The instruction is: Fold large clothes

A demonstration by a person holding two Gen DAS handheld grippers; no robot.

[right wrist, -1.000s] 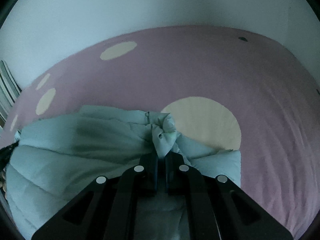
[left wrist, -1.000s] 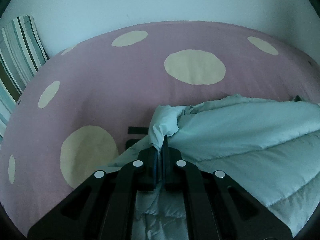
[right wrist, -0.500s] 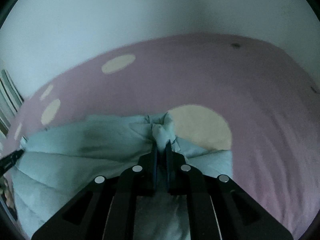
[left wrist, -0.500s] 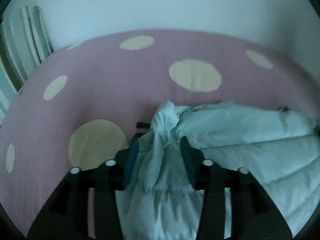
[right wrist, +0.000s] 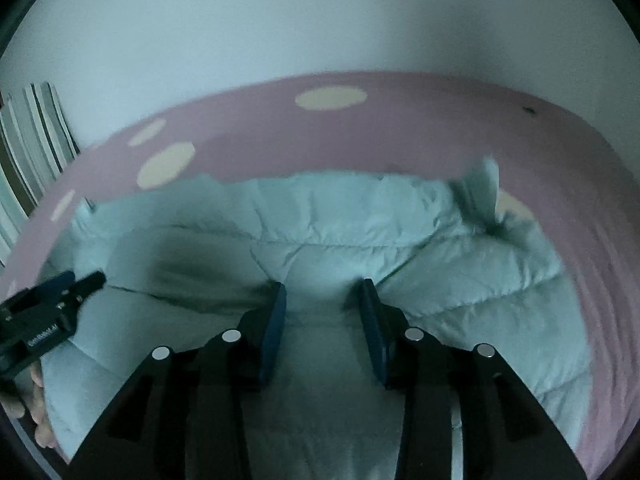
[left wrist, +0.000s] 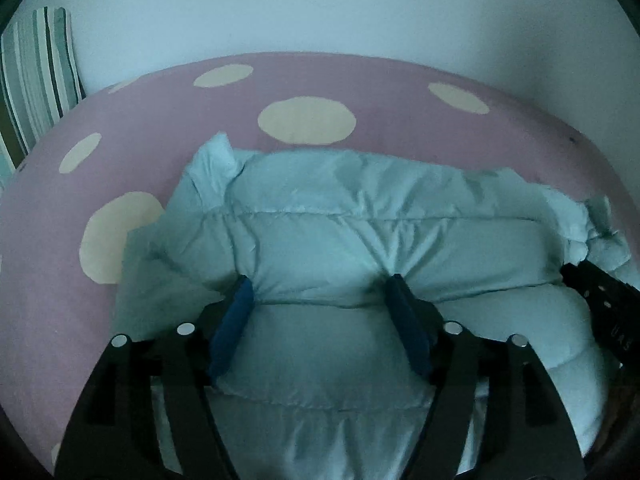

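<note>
A pale mint quilted puffer jacket [left wrist: 360,220] lies folded on the pink bedsheet; it also shows in the right wrist view [right wrist: 340,232]. My left gripper [left wrist: 320,284] is open, its blue-padded fingers spread and resting against the jacket's padding. My right gripper [right wrist: 322,288] is open too, fingers spread just over the jacket. The right gripper's tip [left wrist: 600,292] shows at the right edge of the left wrist view. The left gripper's tip [right wrist: 60,292] shows at the left edge of the right wrist view. A loose corner of the jacket [right wrist: 480,188] sticks up at the right.
The pink sheet with cream dots [left wrist: 120,160] covers the bed around the jacket. A striped pillow [left wrist: 36,72] leans at the far left against the white wall [left wrist: 320,8]. The person's hand [right wrist: 38,408] shows at the lower left of the right wrist view.
Both grippers opened and let go of the jacket's bunched corners, the left first, then the right. They have drawn back, and the jacket now lies flat in front of them.
</note>
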